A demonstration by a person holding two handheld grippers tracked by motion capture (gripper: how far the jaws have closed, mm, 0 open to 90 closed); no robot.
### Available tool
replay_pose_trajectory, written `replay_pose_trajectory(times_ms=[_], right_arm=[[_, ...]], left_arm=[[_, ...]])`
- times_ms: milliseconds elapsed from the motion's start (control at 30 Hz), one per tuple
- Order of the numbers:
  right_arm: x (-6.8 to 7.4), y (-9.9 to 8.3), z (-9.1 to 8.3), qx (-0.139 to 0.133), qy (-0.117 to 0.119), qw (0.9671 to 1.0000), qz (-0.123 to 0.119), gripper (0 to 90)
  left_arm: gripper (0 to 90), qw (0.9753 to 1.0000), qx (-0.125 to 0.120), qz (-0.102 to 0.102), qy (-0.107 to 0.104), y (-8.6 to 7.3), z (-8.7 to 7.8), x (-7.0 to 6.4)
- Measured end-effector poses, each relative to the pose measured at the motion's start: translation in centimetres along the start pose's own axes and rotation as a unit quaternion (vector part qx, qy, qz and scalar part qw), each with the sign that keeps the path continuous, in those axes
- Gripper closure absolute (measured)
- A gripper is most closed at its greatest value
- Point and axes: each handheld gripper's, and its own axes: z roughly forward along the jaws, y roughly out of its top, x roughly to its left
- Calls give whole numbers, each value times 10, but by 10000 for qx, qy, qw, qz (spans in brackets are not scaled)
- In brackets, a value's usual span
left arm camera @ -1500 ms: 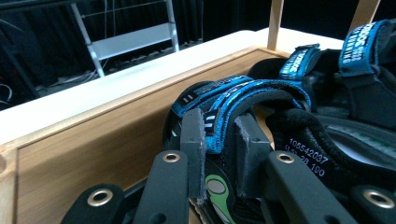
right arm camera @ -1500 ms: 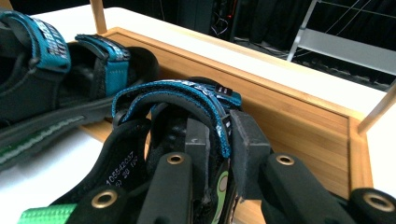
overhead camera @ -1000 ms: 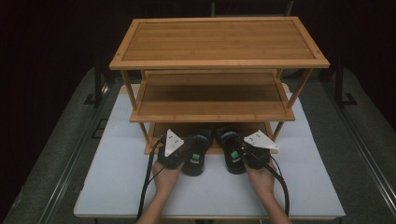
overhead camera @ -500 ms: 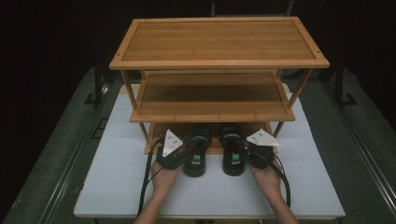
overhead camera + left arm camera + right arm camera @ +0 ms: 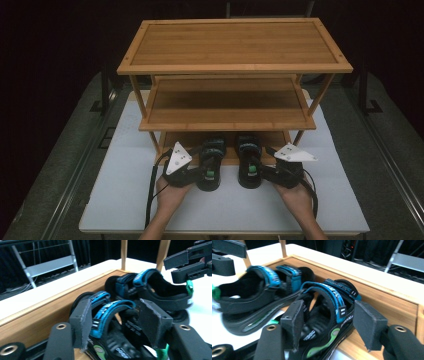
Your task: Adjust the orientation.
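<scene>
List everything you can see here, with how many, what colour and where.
sandals: 2, black with blue straps and green accents; left sandal and right sandal side by side, toes on the lowest shelf's edge, heels toward the person.
shelf rack: 1, light brown wood, three tiers, standing on the table.
table: 1, white top, under the rack.
metal frame: grey, beyond the table.
left gripper: black, jaws open around the left sandal's heel.
right gripper: black, jaws open around the right sandal's heel.
hands: 2, left hand, right hand, at the near edge.

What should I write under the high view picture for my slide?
Two hand-held grippers at a pair of black sandals, toes on the bamboo rack's bottom shelf.
</scene>
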Motion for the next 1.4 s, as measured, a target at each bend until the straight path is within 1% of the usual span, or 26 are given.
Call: replay_pose_trajectory(times_ms=[100, 167, 267, 367, 400, 500, 600, 667, 700, 767, 800, 867, 933, 1033, 1100, 1167, 1200, 1267, 1333, 1400], right_arm=[[-2, -4, -12, -56, 213, 9997, 53, 340], [-2, -8, -20, -55, 383, 9992, 88, 320], [0, -14, -28, -62, 519, 9986, 50, 282], [4, -20, -35, -104, 606, 9981, 13, 267], [5, -21, -36, -60, 648, 9979, 6, 263], [9, -26, -35, 81, 656, 9978, -78, 233], [10, -32, -32, 158, 687, 9975, -69, 217], [11, -36, -29, 298, 710, 9970, -54, 203], [11, -38, -26, 398, 718, 9966, -42, 200], [11, -40, -23, 477, 697, 9964, -55, 214], [11, -41, -22, 486, 676, 9965, -65, 215], [12, -42, -18, 575, 706, 9958, -55, 213], [13, -43, -15, 658, 723, 9952, -70, 204], [16, -45, -10, 772, 714, 9944, -112, 204], [18, -46, -7, 860, 664, 9939, -177, 197], [19, -47, -4, 937, 635, 9934, -170, 193], [19, -47, -2, 969, 631, 9931, -212, 193], [19, -47, 1, 1049, 621, 9924, -185, 191], [20, -47, 4, 1125, 608, 9916, -200, 189], [21, -48, 8, 1219, 570, 9907, -185, 188]], left_arm=[[377, 9999, 30, 51, -156, 0, -7, -2], [350, 9998, 45, 107, -182, -2, -12, -2], [332, 9997, 2, 112, -204, -4, -20, -2], [300, 9996, 63, 131, -230, -7, -24, -1], [296, 9996, 79, 127, -243, -8, -26, -1], [274, 9995, 143, 138, -262, -12, -29, -1], [233, 9995, 205, 89, -243, -20, -33, 1], [203, 9992, 301, 94, -232, -26, -33, 1], [191, 9991, 344, 85, -230, -28, -33, 1], [170, 9989, 397, 90, -221, -33, -32, 0], [164, 9989, 397, 90, -221, -33, -32, 0], [163, 9978, 574, 122, -321, -40, -27, -3], [139, 9963, 764, 168, -366, -44, -22, -6], [140, 9942, 963, 212, -436, -49, -15, -9], [139, 9920, 1163, 235, -435, -51, -11, -9], [140, 9897, 1328, 252, -477, -53, -7, -9], [140, 9888, 1391, 246, -484, -54, -5, -9], [140, 9877, 1454, 259, -517, -54, -3, -8], [144, 9857, 1567, 272, -560, -54, 1, -7], [145, 9848, 1619, 241, -584, -54, 4, -7]])
